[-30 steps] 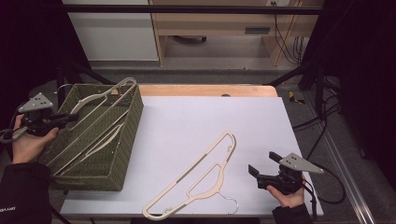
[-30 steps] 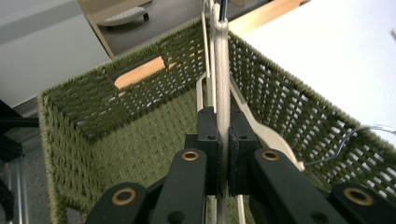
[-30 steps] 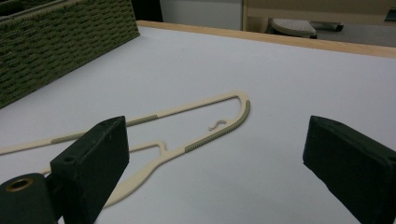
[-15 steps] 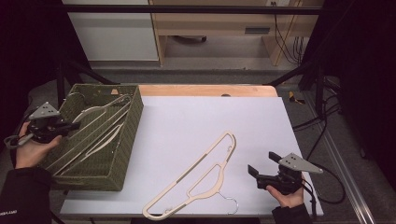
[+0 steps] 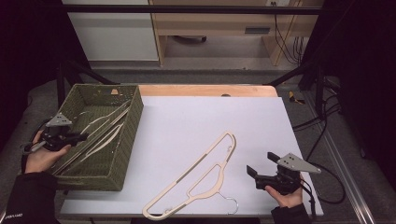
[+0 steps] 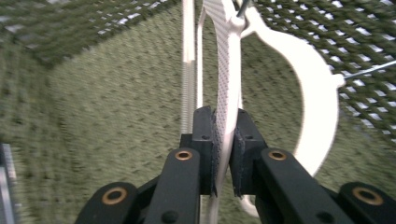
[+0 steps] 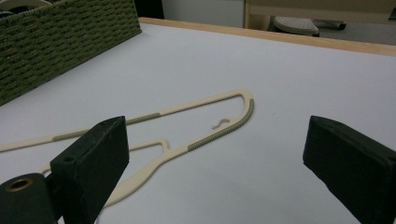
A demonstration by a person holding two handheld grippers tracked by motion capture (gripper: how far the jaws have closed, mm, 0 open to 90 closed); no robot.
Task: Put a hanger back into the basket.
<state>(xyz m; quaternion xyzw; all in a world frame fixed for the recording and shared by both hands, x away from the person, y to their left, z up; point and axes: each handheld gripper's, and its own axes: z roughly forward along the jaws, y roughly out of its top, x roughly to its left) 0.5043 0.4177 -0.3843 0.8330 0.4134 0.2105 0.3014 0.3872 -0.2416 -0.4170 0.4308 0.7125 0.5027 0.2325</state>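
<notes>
One hanger (image 6: 227,88) between left claw (image 6: 223,154) pads

Left gripper (image 5: 77,137) low at the left, jaws just easing yet pinched narrow; right gripper (image 5: 261,164) gaping wide, level.

A lab recording room: dark curtains (image 5: 28,42), metal frame bars (image 5: 299,72), loose cables (image 5: 285,32) behind a white tabletop (image 5: 196,121)
</notes>
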